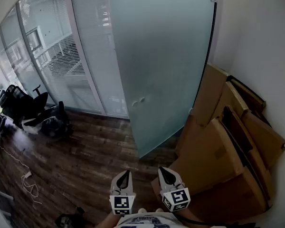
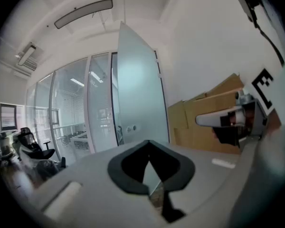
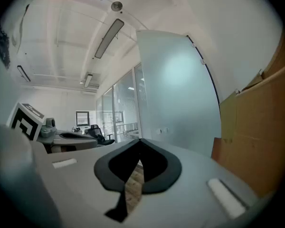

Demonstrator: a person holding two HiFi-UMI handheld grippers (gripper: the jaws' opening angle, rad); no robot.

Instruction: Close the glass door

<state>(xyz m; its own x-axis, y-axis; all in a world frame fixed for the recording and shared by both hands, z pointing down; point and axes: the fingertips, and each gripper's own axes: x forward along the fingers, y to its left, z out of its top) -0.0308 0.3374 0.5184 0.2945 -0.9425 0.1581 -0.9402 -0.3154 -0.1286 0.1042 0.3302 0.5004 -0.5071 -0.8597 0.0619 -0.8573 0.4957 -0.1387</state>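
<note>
Both grippers are hovering at the bottom edge of the head view, the left gripper [image 1: 123, 176] and the right gripper [image 1: 166, 175] side by side and well short of the glass door [image 1: 166, 65]. That door is standing open ahead of them, swung back toward the right-hand wall. Its free edge is coming down to the wooden floor [image 1: 80, 160], and flattened cardboard [image 1: 228, 146] is leaning behind it. Two small knobs [image 1: 137, 100] are sitting near that free edge.

Left gripper view: the left gripper [image 2: 149, 151] is carrying nothing, its fingers [image 2: 128, 167] pressed together. The door [image 2: 137, 94] is rising ahead, apart from them, with the cardboard [image 2: 204, 118] to its right.

Right gripper view: the right gripper [image 3: 140, 148] is likewise empty, its fingers [image 3: 116, 167] closed on each other. The door [image 3: 180, 94] is filling the middle distance and the cardboard [image 3: 261, 127] is crowding the right.

Handling, as a judgement: the pane is likely heavy and stiff, smooth enough to slip under the fingers, and fragile at its edges. Taking hold at the knobs, or hooking behind the free edge and drawing it round slowly, is looking safest.
</note>
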